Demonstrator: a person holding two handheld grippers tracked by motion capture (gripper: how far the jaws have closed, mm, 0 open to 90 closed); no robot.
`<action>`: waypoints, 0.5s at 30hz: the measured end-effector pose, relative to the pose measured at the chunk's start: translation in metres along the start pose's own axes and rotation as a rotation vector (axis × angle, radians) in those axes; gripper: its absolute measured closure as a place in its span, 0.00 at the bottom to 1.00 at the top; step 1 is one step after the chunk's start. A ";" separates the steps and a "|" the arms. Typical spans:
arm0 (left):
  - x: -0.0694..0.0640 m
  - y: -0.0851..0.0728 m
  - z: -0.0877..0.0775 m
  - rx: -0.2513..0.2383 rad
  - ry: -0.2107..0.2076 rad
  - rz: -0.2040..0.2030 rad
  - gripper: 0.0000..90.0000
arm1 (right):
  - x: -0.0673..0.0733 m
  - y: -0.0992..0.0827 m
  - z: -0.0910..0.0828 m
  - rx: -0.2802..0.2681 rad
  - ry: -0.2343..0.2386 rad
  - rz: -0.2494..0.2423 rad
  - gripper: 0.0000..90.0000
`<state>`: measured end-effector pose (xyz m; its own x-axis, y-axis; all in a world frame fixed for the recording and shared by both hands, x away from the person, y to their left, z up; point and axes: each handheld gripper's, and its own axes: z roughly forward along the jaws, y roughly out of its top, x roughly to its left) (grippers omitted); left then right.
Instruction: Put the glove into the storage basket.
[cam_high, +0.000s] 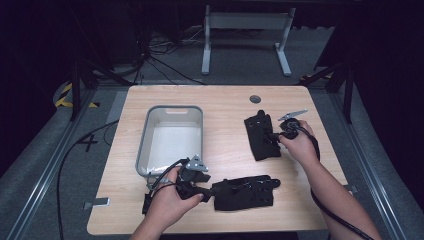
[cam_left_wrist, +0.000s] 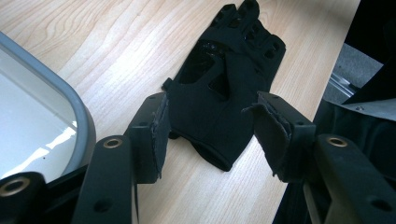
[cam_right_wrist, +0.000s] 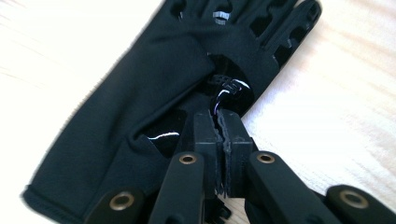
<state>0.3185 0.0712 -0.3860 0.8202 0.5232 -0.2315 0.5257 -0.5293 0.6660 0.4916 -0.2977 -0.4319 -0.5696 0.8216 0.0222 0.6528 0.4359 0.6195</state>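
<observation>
Left hand-held gripper (cam_high: 212, 190) gapes wide; right hand-held gripper (cam_high: 271, 135) is clamped tight.

High view looks down on table (cam_high: 230, 100) — gripper views sit close, each facing a glove.

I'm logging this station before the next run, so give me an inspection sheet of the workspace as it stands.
Surface: light wooden table, round grommet hole near the far edge.
Job's things: two black gloves lying flat; near glove by the front edge, far glove on the right side; empty grey bin at left.
Clutter: nothing seen.
Grippers: left gripper open, jaws either side of the near glove's cuff, pads apart from it; right gripper shut on the far glove, pinching fabric beside its thumb.
Cables: one trails from each gripper; loose cables on the floor beyond.
Surroundings: grey floor, white table frame, yellow-black tape at left.
</observation>
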 end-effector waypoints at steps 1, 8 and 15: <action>0.000 0.000 0.000 -0.002 0.000 0.001 0.52 | 0.001 0.000 -0.005 -0.014 0.004 -0.005 0.97; -0.001 0.005 0.001 -0.004 -0.009 0.013 0.52 | 0.017 -0.004 -0.053 -0.114 0.051 -0.037 0.97; -0.006 0.015 0.010 0.005 -0.030 0.047 0.52 | 0.041 -0.027 -0.110 -0.200 0.092 -0.055 0.97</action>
<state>0.3238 0.0534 -0.3821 0.8503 0.4773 -0.2216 0.4877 -0.5564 0.6728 0.3955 -0.3157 -0.3611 -0.6507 0.7577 0.0495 0.5129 0.3904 0.7645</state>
